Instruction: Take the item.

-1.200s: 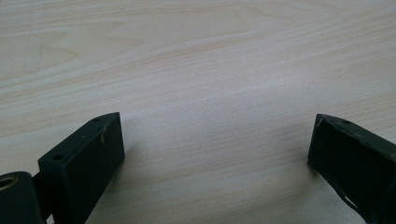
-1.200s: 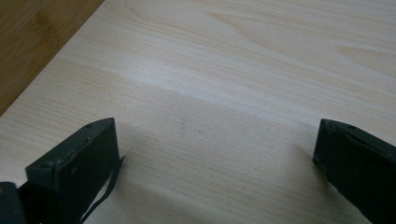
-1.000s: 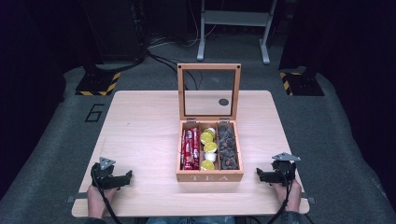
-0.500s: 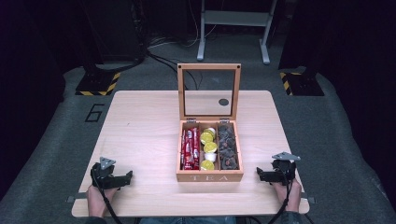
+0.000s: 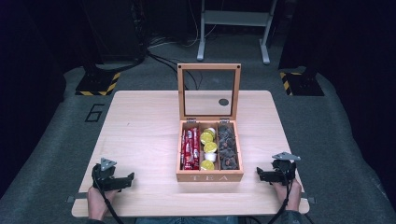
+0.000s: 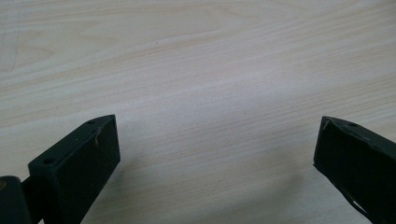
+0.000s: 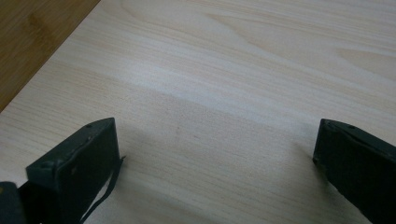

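Observation:
A wooden tea box (image 5: 209, 177) marked TEA stands in the middle of the pale wooden table (image 5: 140, 126), its glass lid (image 5: 208, 92) raised upright. Inside lie red packets (image 5: 189, 148) on the left, yellow and white capsules (image 5: 208, 148) in the middle and dark sachets (image 5: 228, 147) on the right. My left gripper (image 5: 126, 179) rests at the near left, open and empty, jaws pointing toward the box. Its jaws stand wide apart over bare wood (image 6: 215, 126). My right gripper (image 5: 259, 174) rests at the near right, open and empty (image 7: 215, 140). The box wall (image 7: 32, 37) shows at its upper left.
Beyond the table lie grey floor mats, a metal stand (image 5: 233, 28), cables, and yellow-black striped bases (image 5: 98, 84) at both far corners. A number 6 (image 5: 95, 113) is marked on the mat at the left. A small dark disc (image 5: 223, 101) lies on the table behind the lid.

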